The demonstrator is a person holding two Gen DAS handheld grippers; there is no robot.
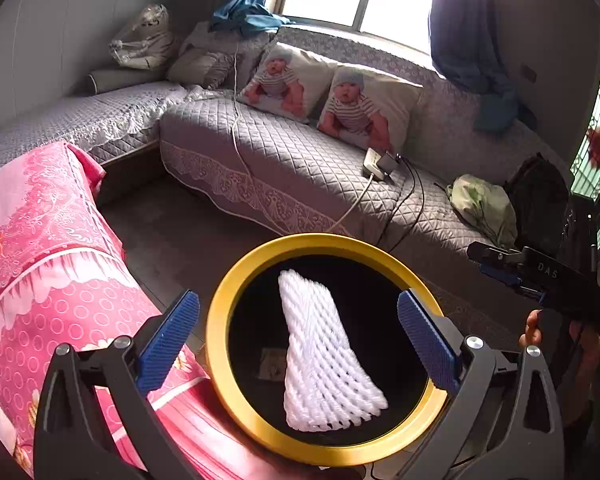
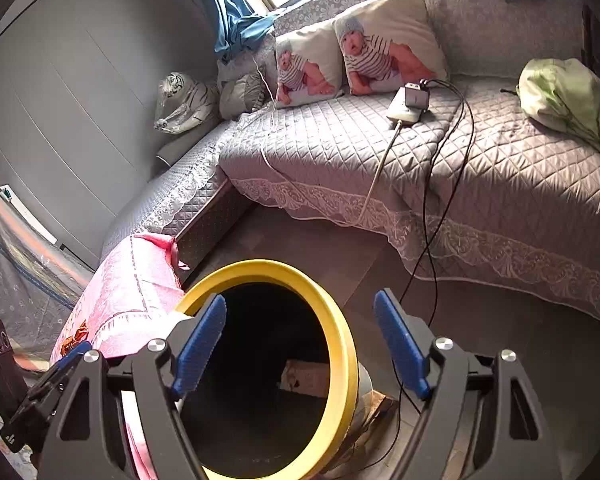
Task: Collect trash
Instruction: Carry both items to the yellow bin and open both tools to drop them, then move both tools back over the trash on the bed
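- Left wrist view: The left tongs point(image 1: 298, 338) are spread wide and hold nothing. Their blue ribbed pads point(image 1: 168, 344) stand on each side of the round bin with the yellow rim point(image 1: 220, 316).
- A white foam net sleeve point(image 1: 324, 356), the kind that wraps fruit, is over the dark mouth of the bin. It touches no pad. It looks blurry, so I think it is dropping in.
- A small pale scrap point(image 1: 272, 364) lies deep in the bin.
- To do this step well, I think the left tongs should wait above the middle of the bin until the net is inside, then lift straight up so they do not bump the rim.
- The worktop with the pink flowery cloth point(image 1: 40, 264) is just beside the bin on the left, so there is little room there. The floor between the bin and the grey quilted sofa point(image 1: 284, 148) is bare.
- The right tongs point(image 1: 500, 264) show at the right edge, near the bin.
- Right wrist view: The right tongs point(image 2: 300, 346) are open, a bit less wide, with nothing in them.
- The bin point(image 2: 350, 344) is right under them. The net does not show here.
- A black cable point(image 2: 430, 240) hangs from the sofa to the floor near the bin's right side. Moving that way could snag it.
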